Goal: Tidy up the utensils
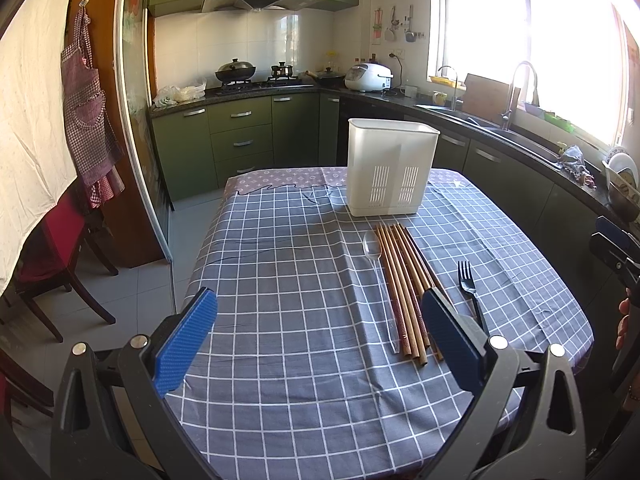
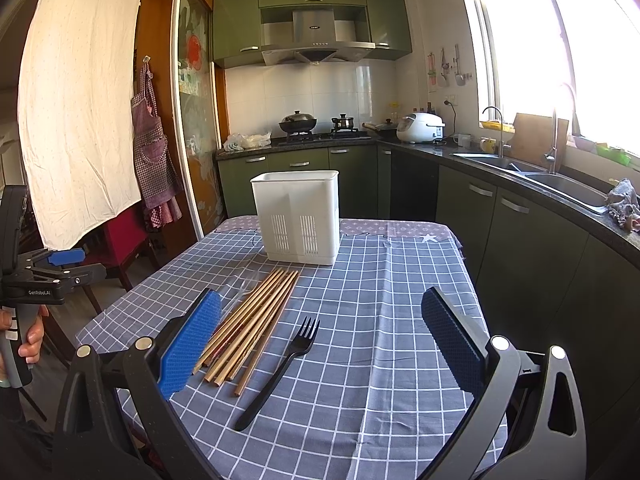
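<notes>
Holder at table's far end; before it L→R: spoon, chopsticks, fork, apparently untouching.

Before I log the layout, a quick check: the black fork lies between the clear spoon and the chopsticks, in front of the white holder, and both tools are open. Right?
Not quite. The left wrist view shows the chopsticks in the middle, with the clear spoon on one side and the black fork on the other. The rest holds: all lie in front of the white holder, and the left tool and right tool are open.
</notes>
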The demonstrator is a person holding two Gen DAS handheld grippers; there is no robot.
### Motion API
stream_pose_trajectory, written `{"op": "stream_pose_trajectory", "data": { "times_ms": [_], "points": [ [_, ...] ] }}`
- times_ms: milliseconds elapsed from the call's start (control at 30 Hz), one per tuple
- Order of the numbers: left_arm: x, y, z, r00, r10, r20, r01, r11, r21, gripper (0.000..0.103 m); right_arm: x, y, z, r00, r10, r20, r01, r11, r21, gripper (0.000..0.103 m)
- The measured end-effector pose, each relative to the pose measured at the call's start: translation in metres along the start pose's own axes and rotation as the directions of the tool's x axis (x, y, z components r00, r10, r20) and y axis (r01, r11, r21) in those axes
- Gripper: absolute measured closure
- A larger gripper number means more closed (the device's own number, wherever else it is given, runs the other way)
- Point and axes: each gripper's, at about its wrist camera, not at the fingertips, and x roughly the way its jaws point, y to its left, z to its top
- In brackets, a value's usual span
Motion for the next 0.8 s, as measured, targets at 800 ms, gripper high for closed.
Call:
{"op": "stream_pose_trajectory", "data": {
  "times_ms": [800],
  "points": [
    [0.009,0.006,-0.002,0.999,-0.012,-0.038,0.012,1.000,-0.003,0.006,0.013,0.001,0.003,0.999,-0.005,-0.049,0.004,1.000,-0.013,0.004]
  ]
}}
